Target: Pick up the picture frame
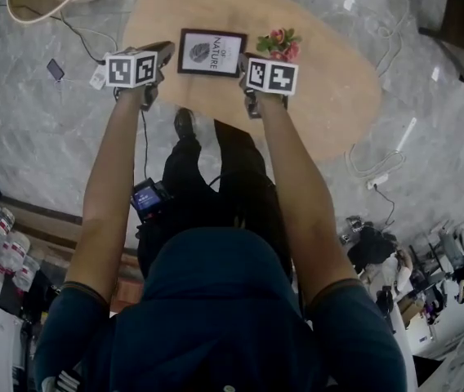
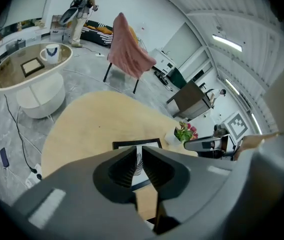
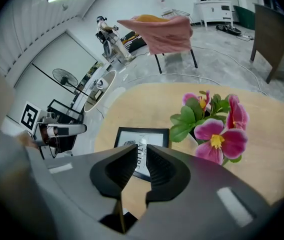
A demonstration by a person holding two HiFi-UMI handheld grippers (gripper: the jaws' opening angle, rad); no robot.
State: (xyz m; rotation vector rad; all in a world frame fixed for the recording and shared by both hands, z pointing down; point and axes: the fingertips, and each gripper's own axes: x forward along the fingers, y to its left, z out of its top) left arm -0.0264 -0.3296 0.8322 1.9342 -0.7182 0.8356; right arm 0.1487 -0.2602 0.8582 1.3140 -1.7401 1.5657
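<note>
A black-framed picture frame (image 1: pixel 211 53) with a white print lies flat on the tan oval table (image 1: pixel 330 80). My left gripper (image 1: pixel 165 52) hangs just off the frame's left edge and my right gripper (image 1: pixel 245 60) just off its right edge, both pointing steeply down. In the left gripper view the jaws (image 2: pixel 138 149) stand a narrow gap apart with nothing between them, and the frame (image 2: pixel 152 144) shows beyond them. The right gripper's jaws (image 3: pixel 142 149) are likewise slightly apart and empty, above the frame (image 3: pixel 143 134).
A small pot of pink flowers (image 1: pixel 279 44) stands right of the frame, close to my right gripper (image 3: pixel 212 129). A chair draped in pink cloth (image 2: pixel 127 51) and a second oval table (image 2: pixel 29 66) stand beyond. Cables and a phone (image 1: pixel 55 69) lie on the marble floor.
</note>
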